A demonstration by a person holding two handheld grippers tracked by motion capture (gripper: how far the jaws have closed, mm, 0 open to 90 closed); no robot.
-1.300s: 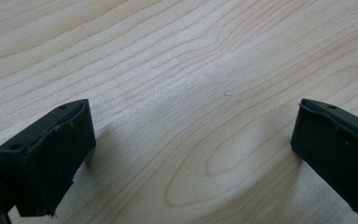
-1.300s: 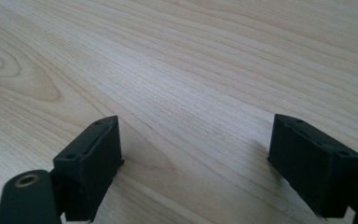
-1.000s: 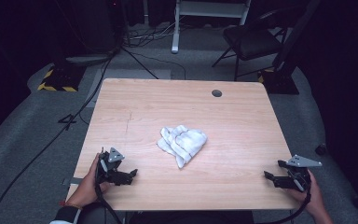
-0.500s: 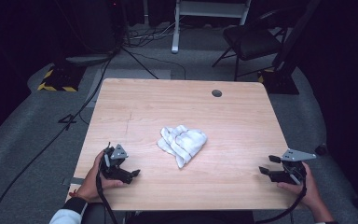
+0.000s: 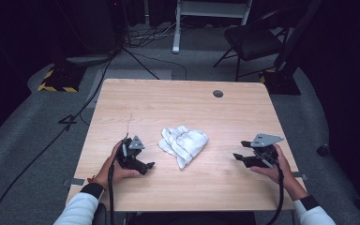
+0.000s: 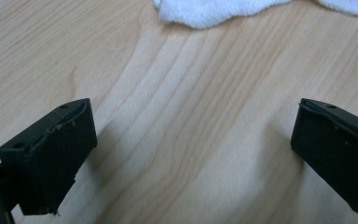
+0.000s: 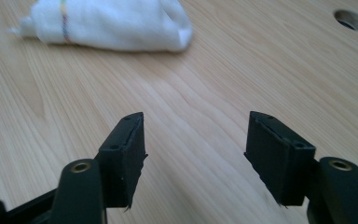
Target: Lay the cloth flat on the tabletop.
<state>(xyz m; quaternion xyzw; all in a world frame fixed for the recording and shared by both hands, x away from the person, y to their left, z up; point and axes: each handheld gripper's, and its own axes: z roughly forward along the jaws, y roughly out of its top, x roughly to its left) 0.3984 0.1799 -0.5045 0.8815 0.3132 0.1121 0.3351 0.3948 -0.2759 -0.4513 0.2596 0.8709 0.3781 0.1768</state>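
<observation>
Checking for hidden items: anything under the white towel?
The crumpled white towel lies directly on the wooden table. Bare wood shows all round it; whatever its folds cover cannot be seen.

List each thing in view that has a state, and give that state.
White cloth: crumpled in a heap at mid-table, untouched.
Left tool: open wide, empty, short of the cloth.
Right tool: open, empty, jaws have just been closing.
Table: bare wood around the cloth.

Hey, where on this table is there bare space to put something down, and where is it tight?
Most of the wooden table is bare: the whole far half between the cloth and the cable hole, and the near strip along the front edge. It is tighter in the middle, where the left gripper and right gripper flank the cloth without touching it.
</observation>
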